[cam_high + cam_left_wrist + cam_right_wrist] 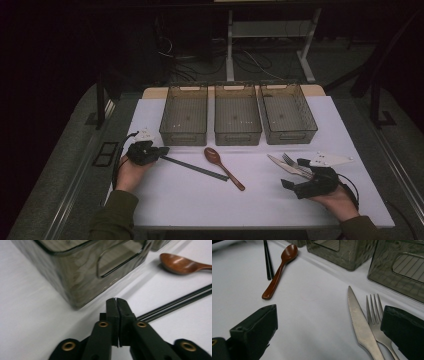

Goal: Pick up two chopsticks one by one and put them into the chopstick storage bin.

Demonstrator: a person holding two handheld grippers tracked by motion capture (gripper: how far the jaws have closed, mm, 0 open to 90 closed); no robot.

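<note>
Chopsticks (192,168) laid on white table (175,200), ends just beside left gripper (163,152); jaws pressed together, nothing seen pinched. Right gripper (295,174) spread near knife (281,165) and fork (292,162). Wooden spoon (222,167) untouched. Three bins (237,137) empty, so sorting barely started, all cutlery left.

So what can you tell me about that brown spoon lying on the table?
The spoon looks like glossy reddish-brown wood, with an oval bowl and a slim handle that widens slightly at its end. It lies flat on the white table, bowl facing up and pointing toward the middle bin, handle slanting back toward the person. Black chopsticks lie just beside it on the left gripper's side; whether they touch it is unclear. Neither gripper touches it.
</note>
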